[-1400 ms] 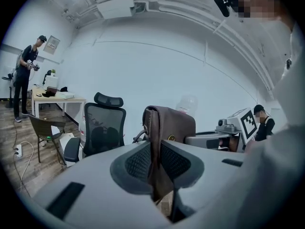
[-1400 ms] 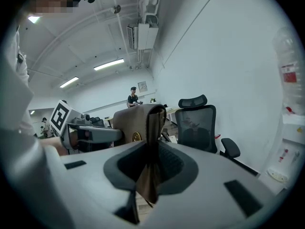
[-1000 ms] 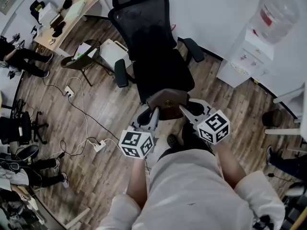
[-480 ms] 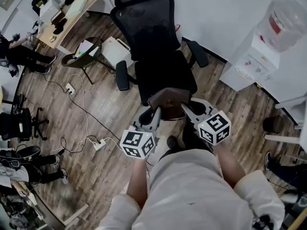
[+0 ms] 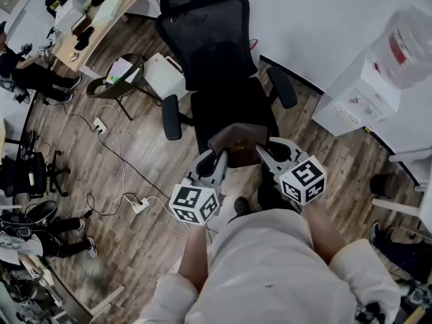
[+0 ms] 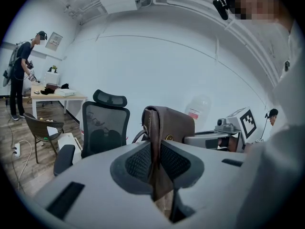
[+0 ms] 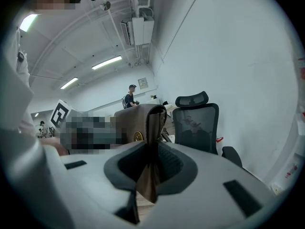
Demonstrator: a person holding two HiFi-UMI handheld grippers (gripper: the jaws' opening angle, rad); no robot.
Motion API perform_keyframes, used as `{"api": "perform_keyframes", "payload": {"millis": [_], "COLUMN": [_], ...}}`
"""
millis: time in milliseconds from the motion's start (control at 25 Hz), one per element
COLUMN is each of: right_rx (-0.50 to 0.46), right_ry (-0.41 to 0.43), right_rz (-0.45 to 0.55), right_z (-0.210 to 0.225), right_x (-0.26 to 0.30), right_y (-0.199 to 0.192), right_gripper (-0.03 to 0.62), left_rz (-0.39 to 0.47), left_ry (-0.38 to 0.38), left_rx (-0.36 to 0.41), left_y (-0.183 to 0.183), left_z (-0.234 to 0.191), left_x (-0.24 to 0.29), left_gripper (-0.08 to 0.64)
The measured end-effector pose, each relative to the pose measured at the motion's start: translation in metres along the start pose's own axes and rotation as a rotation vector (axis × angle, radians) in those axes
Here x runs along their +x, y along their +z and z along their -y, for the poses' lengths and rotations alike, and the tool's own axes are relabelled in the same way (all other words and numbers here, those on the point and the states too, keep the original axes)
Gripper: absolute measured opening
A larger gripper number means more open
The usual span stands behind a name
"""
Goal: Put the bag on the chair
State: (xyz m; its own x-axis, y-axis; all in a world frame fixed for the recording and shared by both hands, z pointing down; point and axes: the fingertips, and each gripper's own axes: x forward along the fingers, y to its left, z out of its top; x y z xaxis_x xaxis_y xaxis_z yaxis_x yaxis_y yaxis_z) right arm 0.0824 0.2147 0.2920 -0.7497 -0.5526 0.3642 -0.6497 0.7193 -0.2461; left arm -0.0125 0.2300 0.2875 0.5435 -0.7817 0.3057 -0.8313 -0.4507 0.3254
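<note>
A brown leather bag (image 5: 237,144) hangs between my two grippers, just above the front edge of the black office chair's seat (image 5: 233,106). My left gripper (image 5: 217,157) is shut on the bag's left end, and the leather edge (image 6: 157,128) stands pinched between its pads. My right gripper (image 5: 262,154) is shut on the right end; its jaws have just been closing on the leather fold (image 7: 151,123) between them. The chair (image 6: 105,123) faces me with its mesh back upright, and the right gripper view shows the chair (image 7: 195,123) too.
A water dispenser (image 5: 378,73) stands against the wall at the right. Left of the chair are a white box (image 5: 162,73), a brown folding chair (image 5: 118,79) and a desk (image 5: 101,19). Cables and a power strip (image 5: 140,204) lie on the wood floor. A person (image 6: 21,75) stands at the desk.
Both grippers have carried the bag forward toward the chair; the seat's front edge now lies right behind the bag. The grip on the bag is unchanged.
</note>
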Motion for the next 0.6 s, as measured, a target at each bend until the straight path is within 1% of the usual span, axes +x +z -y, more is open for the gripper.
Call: {"api": "perform_keyframes", "payload": {"millis": [200, 360, 600], "right_rx": [-0.023, -0.03, -0.031], "right_ry": [0.047, 0.069, 0.101], "right_rz": [-0.007, -0.01, -0.013], "right_z": [0.022, 0.043, 0.071], "right_x": [0.009, 0.016, 0.021], "right_y": [0.015, 0.024, 0.03], "right_gripper": [0.051, 0.051, 0.052], "left_rz": [0.004, 0.007, 0.009], "left_ry": [0.029, 0.058, 0.104], "left_rx": [0.01, 0.013, -0.001], "left_y": [0.015, 0.024, 0.029], "left_z": [-0.004, -0.005, -0.001], "left_x": [0.022, 0.041, 0.066], "left_gripper": [0.051, 0.048, 0.048]}}
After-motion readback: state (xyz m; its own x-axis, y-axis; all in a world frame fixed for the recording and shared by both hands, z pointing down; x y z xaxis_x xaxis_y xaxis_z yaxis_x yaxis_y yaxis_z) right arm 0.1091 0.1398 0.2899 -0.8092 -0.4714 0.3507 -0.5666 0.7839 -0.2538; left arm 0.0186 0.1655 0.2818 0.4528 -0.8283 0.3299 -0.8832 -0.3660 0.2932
